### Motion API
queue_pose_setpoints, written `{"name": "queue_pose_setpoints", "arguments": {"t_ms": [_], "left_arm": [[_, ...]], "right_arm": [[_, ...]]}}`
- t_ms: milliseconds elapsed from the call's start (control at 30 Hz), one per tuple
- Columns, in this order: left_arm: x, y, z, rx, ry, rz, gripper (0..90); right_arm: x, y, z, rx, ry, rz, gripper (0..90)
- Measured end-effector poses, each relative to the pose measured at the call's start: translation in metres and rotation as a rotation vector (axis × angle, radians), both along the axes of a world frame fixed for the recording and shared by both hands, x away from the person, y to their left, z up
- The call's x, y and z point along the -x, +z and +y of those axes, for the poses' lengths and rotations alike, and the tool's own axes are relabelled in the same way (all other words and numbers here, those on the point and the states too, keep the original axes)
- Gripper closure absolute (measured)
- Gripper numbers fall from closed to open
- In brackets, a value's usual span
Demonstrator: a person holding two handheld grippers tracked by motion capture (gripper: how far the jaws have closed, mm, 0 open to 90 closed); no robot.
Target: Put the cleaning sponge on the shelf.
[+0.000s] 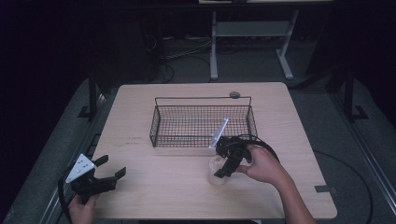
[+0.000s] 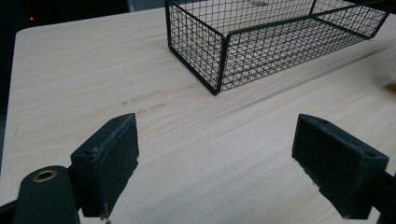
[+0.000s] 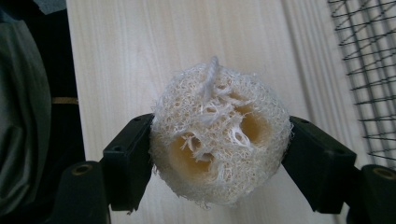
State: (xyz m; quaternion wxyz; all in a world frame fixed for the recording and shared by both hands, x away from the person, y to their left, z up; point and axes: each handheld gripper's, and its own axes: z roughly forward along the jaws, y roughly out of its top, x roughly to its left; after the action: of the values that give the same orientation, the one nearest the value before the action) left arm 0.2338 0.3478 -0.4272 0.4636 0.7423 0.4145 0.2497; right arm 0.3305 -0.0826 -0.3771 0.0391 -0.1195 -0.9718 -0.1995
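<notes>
While unlabelled, the loofah (image 3: 219, 135) sits clamped in the right tool (image 3: 219, 154).

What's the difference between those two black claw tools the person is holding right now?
The right gripper has its jaws closed on a pale loofah sponge; the left gripper has its jaws spread wide with nothing between them. In the high view the right gripper is near the wire basket, while the left gripper is at the table's near left corner, away from the basket. Both have black padded jaws and are hand-held.
</notes>
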Motion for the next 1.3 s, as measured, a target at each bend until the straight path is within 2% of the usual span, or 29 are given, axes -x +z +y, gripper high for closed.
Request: {"name": "queue_pose_setpoints", "arguments": {"t_ms": [300, 433, 733, 1067, 1300], "left_arm": [[0.0, 0.0, -0.001, -0.006, -0.005, 0.001, 13.9], [0.0, 0.0, -0.001, -0.007, -0.006, -0.001, 13.9], [-0.001, -0.002, 0.0, -0.005, -0.005, 0.012, 13.9], [-0.001, -0.001, 0.001, -0.005, -0.004, 0.008, 13.9], [-0.001, -0.001, 0.001, -0.004, -0.004, 0.006, 13.9]], "right_arm": [[-0.007, 0.016, -0.004, -0.001, -0.005, -0.015, 27.6], [-0.011, 0.023, -0.008, -0.023, -0.004, -0.009, 27.7], [-0.018, 0.034, -0.014, -0.008, -0.013, -0.024, 27.8], [-0.026, 0.05, -0.014, 0.002, -0.02, -0.038, 27.8], [-0.034, 0.059, -0.014, -0.012, -0.024, -0.028, 27.8]]}}
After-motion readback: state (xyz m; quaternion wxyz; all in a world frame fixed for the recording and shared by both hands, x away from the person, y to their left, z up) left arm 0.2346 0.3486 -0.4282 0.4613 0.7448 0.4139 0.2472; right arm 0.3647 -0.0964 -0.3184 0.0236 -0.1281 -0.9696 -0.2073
